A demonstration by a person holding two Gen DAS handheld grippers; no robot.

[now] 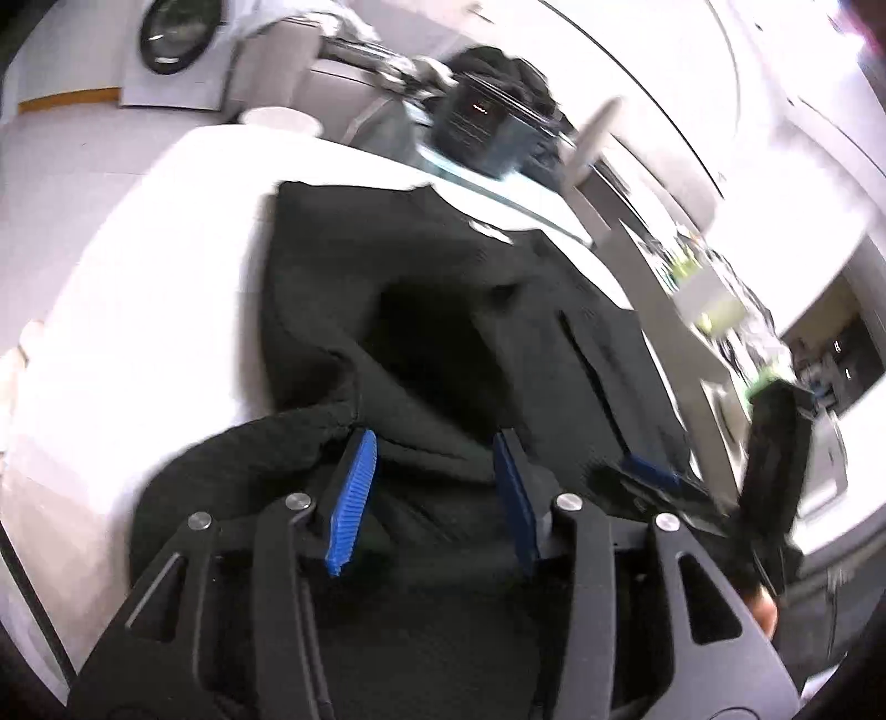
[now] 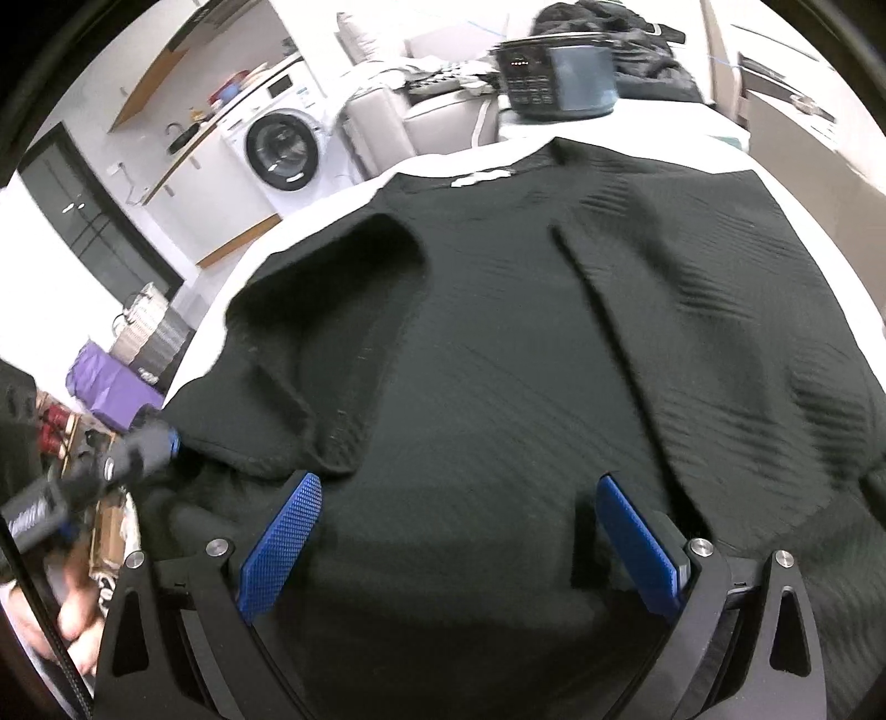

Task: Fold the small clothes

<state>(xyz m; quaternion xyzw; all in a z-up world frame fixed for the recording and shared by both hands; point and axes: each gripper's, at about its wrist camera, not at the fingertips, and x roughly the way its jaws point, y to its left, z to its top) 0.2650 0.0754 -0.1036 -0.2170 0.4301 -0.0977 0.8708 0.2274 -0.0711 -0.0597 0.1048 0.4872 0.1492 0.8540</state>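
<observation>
A black ribbed garment lies spread on a white table, with a white neck label at its far edge. It also shows in the left wrist view. My left gripper is open over the garment's near left corner, with a raised fold of cloth between its blue pads. My right gripper is open wide just above the garment's near edge, empty. The right gripper also shows in the left wrist view, and the left gripper in the right wrist view.
A dark cooker pot and a pile of dark clothes sit at the table's far end. A washing machine stands beyond the table to the left. A purple box and a basket are on the floor at left.
</observation>
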